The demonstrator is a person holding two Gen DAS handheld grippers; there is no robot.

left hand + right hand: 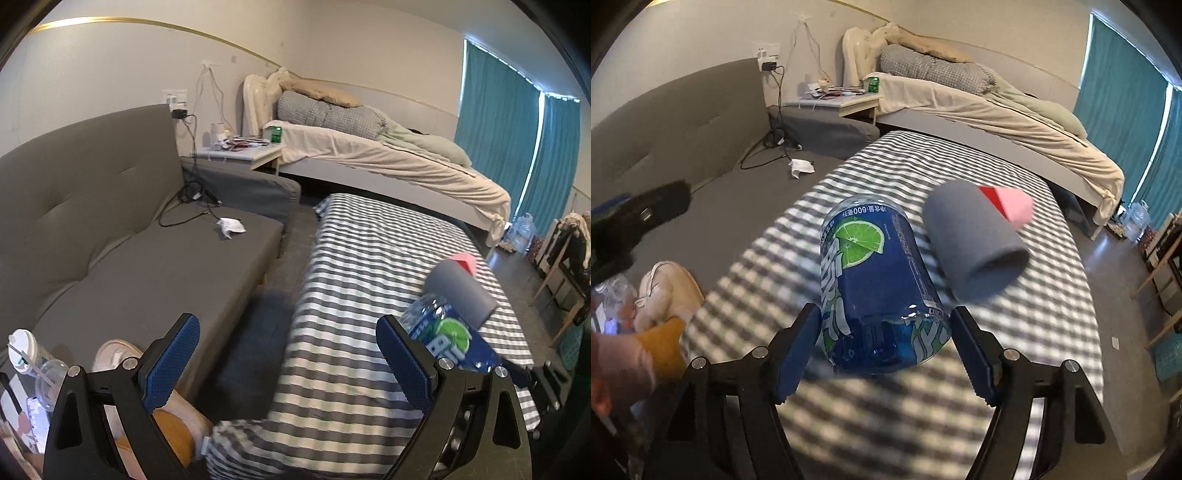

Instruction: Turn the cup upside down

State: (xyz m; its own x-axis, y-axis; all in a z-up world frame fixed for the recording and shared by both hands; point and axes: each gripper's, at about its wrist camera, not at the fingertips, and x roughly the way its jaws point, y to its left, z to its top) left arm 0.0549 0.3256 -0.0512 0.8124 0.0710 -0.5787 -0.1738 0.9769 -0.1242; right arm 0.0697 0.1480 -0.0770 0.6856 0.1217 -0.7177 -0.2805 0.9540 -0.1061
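Left wrist view: left tongs point(288, 356) spread wide, nothing between the blue pads, held over the near-left edge of the checkered worktop point(362, 258). Just past the right pad sits the blue lime-label bottle point(448, 341), partly hidden by the pad. Grey cup point(460, 291) just beyond the bottle, tilted, in the air above the cloth; what supports it can't be told. Pink-red block point(466, 261) right behind the cup. Grey sofa point(129, 236) to the left of the tongs, bed point(388, 155) far ahead.

Right wrist view: right tongs point(884, 341) pinching the blue bottle point(879, 284) at its lower body, both pads against its sides; bottle tilted, blurry. Grey cup point(975, 240) ahead and right of the tongs, touching or just beside the bottle, lying tipped with the open mouth facing down-right toward the camera. Pink block point(1015, 206) beyond the cup. Checkered worktop point(1015, 332) below, motion-blurred. Left tongs a dark blur far left point(639, 221), state can't be told here.
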